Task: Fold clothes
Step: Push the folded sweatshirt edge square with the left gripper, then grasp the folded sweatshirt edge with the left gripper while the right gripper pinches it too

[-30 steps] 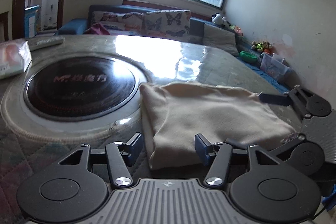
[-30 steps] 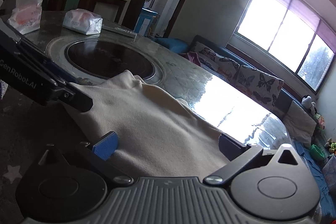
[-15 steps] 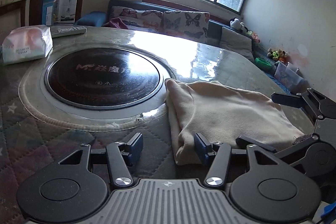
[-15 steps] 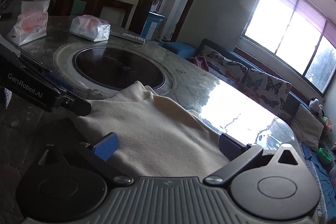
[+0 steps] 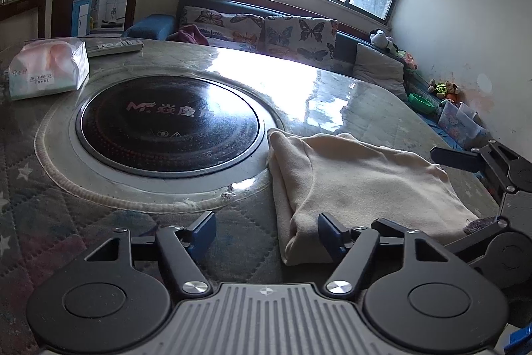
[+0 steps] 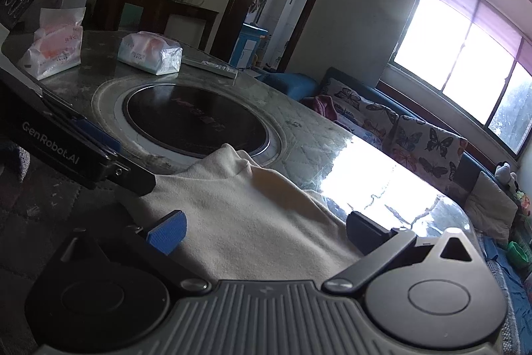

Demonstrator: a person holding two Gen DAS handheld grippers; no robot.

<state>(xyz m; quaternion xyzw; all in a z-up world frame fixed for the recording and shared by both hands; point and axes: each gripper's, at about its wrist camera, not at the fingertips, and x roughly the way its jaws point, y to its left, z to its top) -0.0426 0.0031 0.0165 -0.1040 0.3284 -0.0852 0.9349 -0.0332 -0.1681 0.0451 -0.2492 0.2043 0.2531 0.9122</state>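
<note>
Soft, matt cream cloth garment (image 5: 359,178) lies on a glossy, light-reflecting tabletop (image 5: 332,88) over quilted fabric; a shiny black glass hob (image 5: 166,122) sits left, crinkled plastic tissue pack (image 5: 46,69) beyond.

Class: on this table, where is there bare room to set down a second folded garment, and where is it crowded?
Free: the shiny stretch beyond the cream garment, toward the sofa. Crowded: the far corner with tissue packs and remote; both grippers flank the garment.

"GenRobot.AI" on the left tongs' body (image 6: 50,143), "ZHU XIANG YUN", seemingly, on the tissue pack (image 5: 46,69)
</note>
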